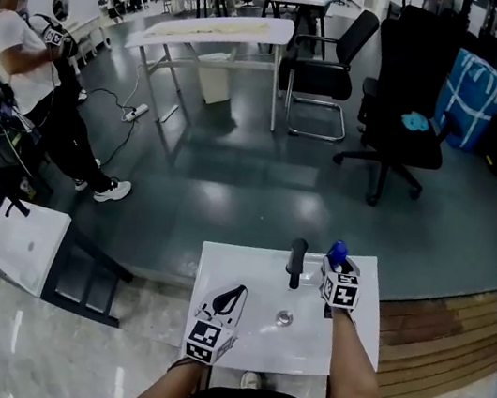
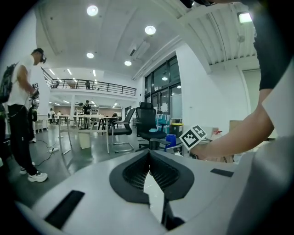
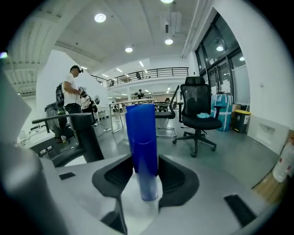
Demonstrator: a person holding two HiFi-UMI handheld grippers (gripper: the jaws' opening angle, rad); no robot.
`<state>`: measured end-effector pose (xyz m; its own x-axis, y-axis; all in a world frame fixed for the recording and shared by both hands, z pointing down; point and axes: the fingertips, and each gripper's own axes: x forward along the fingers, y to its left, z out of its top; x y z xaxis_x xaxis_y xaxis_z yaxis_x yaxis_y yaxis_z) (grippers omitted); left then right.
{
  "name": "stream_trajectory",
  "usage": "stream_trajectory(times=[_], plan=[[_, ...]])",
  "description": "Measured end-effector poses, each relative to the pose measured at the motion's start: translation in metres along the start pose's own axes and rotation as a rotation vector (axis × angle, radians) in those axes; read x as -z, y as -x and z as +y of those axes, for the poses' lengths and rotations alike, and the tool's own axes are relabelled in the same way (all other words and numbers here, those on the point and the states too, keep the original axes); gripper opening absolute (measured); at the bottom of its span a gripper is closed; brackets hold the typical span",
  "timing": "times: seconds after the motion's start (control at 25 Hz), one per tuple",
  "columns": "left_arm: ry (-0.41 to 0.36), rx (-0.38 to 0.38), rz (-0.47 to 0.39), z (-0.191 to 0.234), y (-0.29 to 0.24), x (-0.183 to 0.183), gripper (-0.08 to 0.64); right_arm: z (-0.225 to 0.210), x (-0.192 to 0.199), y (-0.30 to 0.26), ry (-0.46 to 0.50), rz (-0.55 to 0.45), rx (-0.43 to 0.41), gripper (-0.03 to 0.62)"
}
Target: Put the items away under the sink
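Head view: white counter [image 1: 226, 270] with a drain [image 1: 283, 319] near its middle and a black faucet [image 1: 296, 261] at the back edge. Right claw [image 1: 334, 264] is over the back right corner, just right of the faucet, and clamps a blue tube [image 1: 338, 252]. In the right gripper view the tube [image 3: 141, 142] stands upright between the pads of the right claw [image 3: 145, 170]. Both pads press its lower part, and its top rises well above them (top edge looks open, cannot be sure). The faucet [image 3: 87, 137] shows just to the tube's left there. Left claw [image 1: 233, 297] is over the front left part of the counter, tips pointing toward the drain, apart from the sink surface as far as can be judged. In the left gripper view the left claw [image 2: 149, 155] has its jaws pressed together at the tips, with nothing between them. Past them that view shows the other claw's marker cube [image 2: 195, 136] and a bit of blue beside it. Surroundings: grey floor, a black chair [image 1: 402, 96] well beyond the counter, a long table [image 1: 216, 30] farther back, and a person [image 1: 24, 68] in a white shirt standing at the left. A blue bag [image 1: 472, 95] sits right of the chair.
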<state>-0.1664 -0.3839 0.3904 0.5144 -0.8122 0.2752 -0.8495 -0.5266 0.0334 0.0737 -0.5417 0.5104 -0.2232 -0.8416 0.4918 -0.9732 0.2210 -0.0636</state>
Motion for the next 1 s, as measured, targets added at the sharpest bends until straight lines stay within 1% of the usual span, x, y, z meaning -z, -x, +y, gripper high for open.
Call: stream_trajectory(times=[0.2,0.28,0.44,0.64,0.88,1.0], plan=[[-0.001,-0.022,0.009,0.003,0.007,0.008,0.021,-0.002,0.002,-0.001,0.025,-0.019,0.007,0.163],[0.001,-0.037,0.002,0.006,0.011,0.007,0.021,-0.003,0.001,-0.001,0.019,-0.02,0.009,0.161],[0.013,-0.064,-0.005,0.011,0.023,0.005,0.021,-0.002,-0.009,0.018,0.026,-0.058,0.018,0.16],[0.068,-0.066,-0.013,0.001,0.03,0.007,0.021,0.003,-0.034,0.064,0.056,-0.14,-0.004,0.16],[0.036,-0.069,-0.032,-0.032,0.043,-0.001,0.021,0.023,-0.051,0.139,0.074,-0.264,-0.065,0.16],[0.037,-0.076,-0.046,-0.055,0.054,-0.005,0.021,0.03,-0.047,0.179,0.093,-0.287,-0.089,0.16]])
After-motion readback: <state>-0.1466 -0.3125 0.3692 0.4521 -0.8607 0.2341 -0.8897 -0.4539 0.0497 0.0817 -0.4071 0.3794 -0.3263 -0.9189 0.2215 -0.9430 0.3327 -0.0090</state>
